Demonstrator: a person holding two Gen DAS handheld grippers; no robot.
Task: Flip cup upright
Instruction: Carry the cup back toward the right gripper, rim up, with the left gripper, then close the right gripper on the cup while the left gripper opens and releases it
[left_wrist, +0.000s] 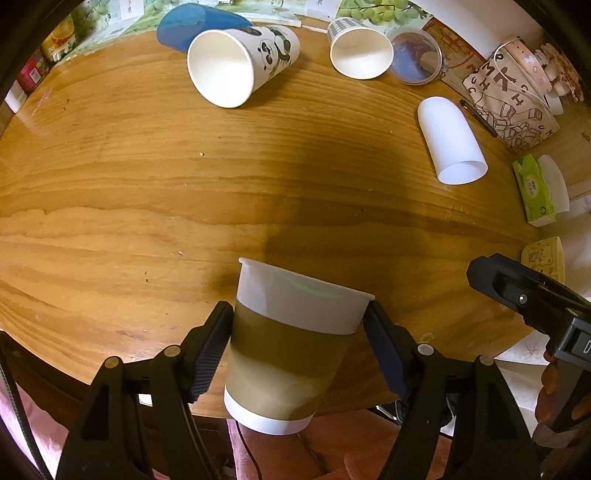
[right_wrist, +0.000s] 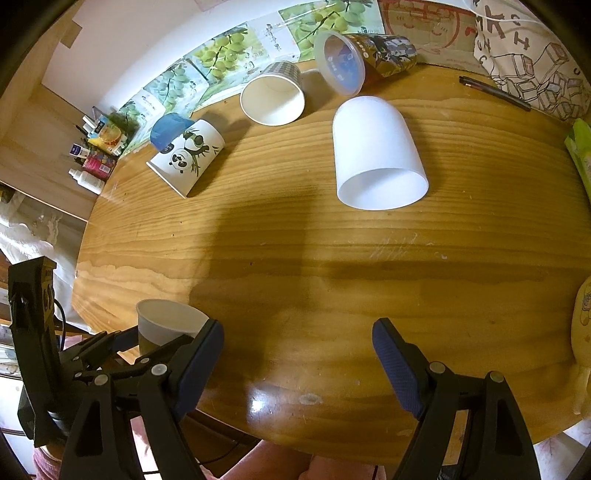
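Note:
My left gripper (left_wrist: 297, 332) is shut on a white and tan paper cup (left_wrist: 288, 343), held mouth up and slightly tilted above the near edge of the wooden table (left_wrist: 147, 184). The same cup (right_wrist: 166, 323) and left gripper (right_wrist: 110, 343) show at the lower left of the right wrist view. My right gripper (right_wrist: 297, 354) is open and empty over the near table edge; it also shows in the left wrist view (left_wrist: 517, 291).
Several cups lie on their sides at the far part of the table: a panda cup (left_wrist: 240, 62), a blue cup (left_wrist: 184, 26), a checked cup (left_wrist: 358, 48), a clear plastic cup (left_wrist: 417, 55) and a plain white cup (left_wrist: 450, 140). A printed bag (left_wrist: 513, 92), a pen (left_wrist: 480, 118) and a tissue pack (left_wrist: 535, 192) sit at the right.

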